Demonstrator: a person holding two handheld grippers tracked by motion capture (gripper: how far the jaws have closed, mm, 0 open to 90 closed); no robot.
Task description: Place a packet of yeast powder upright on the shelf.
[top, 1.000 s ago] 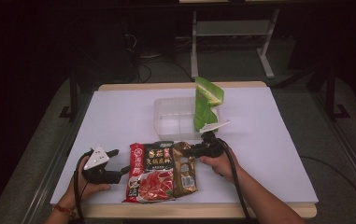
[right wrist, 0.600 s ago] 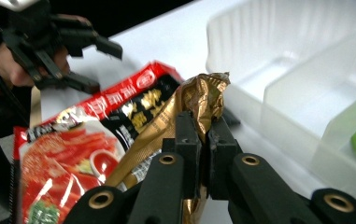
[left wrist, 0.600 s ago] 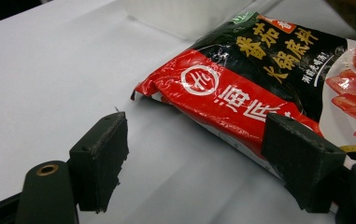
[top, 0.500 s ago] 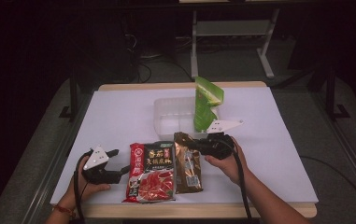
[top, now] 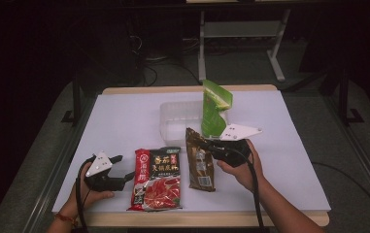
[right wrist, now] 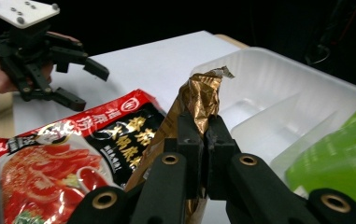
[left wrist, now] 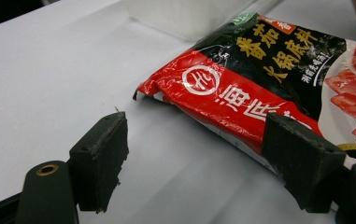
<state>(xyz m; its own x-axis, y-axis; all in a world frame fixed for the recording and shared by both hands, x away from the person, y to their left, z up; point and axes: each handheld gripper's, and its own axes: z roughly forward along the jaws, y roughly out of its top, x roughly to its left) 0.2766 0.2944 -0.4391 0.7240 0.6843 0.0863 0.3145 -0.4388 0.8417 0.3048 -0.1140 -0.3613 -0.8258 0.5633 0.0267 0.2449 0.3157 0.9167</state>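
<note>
Gold-brown foil packet (top: 199, 160) lies on the white desk (top: 124, 121) beside the clear tray (top: 173, 119), right gripper (top: 211, 145) at its top. Left gripper (left wrist: 199, 158) gapes, unloaded, beside the red packet (left wrist: 259, 88). Right jaws pinch the foil's crinkled top seam: light, limp, probably slippery.

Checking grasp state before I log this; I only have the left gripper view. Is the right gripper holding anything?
Observer: Yes. The right gripper is shut on the top edge of the brown packet.
Operator: Anything in the tray?
Observer: The green pouch stands upright in the clear tray, at its right end.
Operator: Left gripper touching the red packet?
Observer: Can't tell; the left gripper is open at the left edge of the red packet.
</note>
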